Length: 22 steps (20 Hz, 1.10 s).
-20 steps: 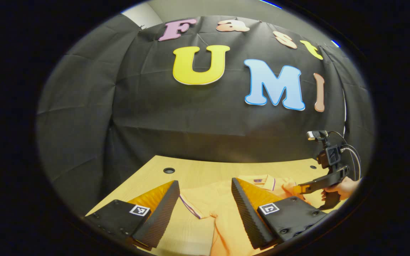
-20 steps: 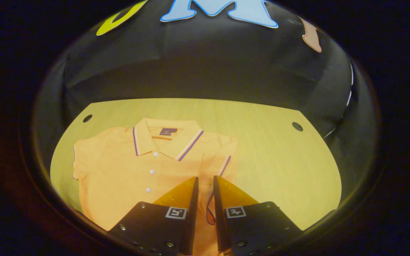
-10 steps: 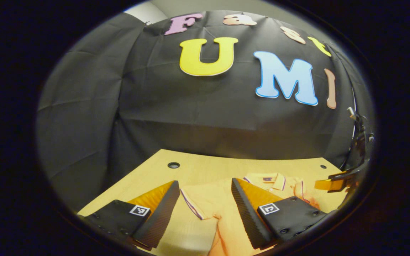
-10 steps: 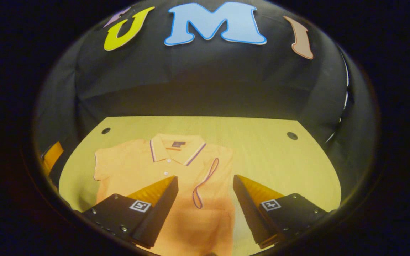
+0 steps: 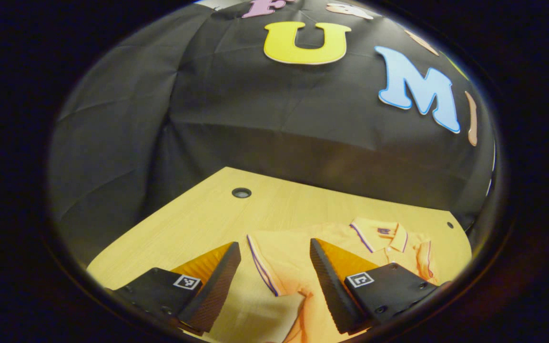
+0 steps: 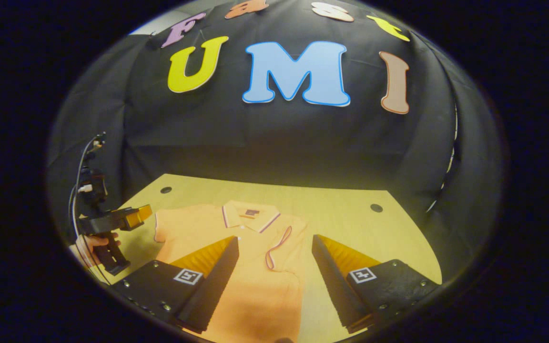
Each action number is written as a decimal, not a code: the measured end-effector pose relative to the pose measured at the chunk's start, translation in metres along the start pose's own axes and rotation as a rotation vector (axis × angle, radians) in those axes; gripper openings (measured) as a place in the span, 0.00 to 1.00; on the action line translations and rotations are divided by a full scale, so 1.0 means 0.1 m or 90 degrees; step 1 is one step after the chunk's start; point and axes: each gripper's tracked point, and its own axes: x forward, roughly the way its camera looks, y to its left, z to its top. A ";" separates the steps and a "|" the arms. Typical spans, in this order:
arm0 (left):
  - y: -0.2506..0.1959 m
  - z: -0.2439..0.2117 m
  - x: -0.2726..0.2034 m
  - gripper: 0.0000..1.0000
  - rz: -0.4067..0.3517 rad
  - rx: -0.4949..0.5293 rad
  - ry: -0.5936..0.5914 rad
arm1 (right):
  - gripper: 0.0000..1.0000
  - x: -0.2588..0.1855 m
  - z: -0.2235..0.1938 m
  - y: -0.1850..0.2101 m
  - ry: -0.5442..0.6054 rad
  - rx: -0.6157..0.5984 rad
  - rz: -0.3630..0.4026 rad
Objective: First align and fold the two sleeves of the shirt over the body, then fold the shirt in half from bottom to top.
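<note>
Shirt (image 6: 250, 257) is lying flat on the wooden surface (image 6: 350, 224), collar toward 12 o'clock, one sleeve (image 6: 279, 240) lying folded over the body. In the right gripper view, the right hand-held gripper (image 6: 274, 247) is hovering above it with fingers spread apart. The left hand-held gripper (image 5: 274, 259) is hanging over the unfolded sleeve (image 5: 267, 267), fingers also apart; a hand (image 6: 94, 244) is holding it at 9 o'clock.

Both tool-mounted views low over the table (image 5: 198, 224), sharing the shirt (image 6: 255, 267).
</note>
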 end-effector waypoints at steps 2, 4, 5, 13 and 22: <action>0.08 -0.11 0.18 0.94 0.014 -0.009 0.028 | 0.96 -0.15 -0.01 0.02 -0.004 -0.007 -0.008; 0.17 -0.23 0.36 0.94 0.028 -0.010 0.057 | 0.96 -0.27 -0.01 0.03 -0.003 -0.013 -0.017; 0.21 -0.28 0.44 0.94 0.032 -0.008 0.068 | 0.96 -0.34 -0.02 0.04 -0.002 -0.015 -0.022; 0.22 -0.49 0.81 0.95 0.041 0.073 0.127 | 0.96 -0.62 -0.07 0.10 0.011 -0.013 -0.041; 0.02 -0.58 0.91 0.70 0.017 0.114 0.143 | 0.95 -0.60 -0.08 0.20 0.022 0.024 -0.021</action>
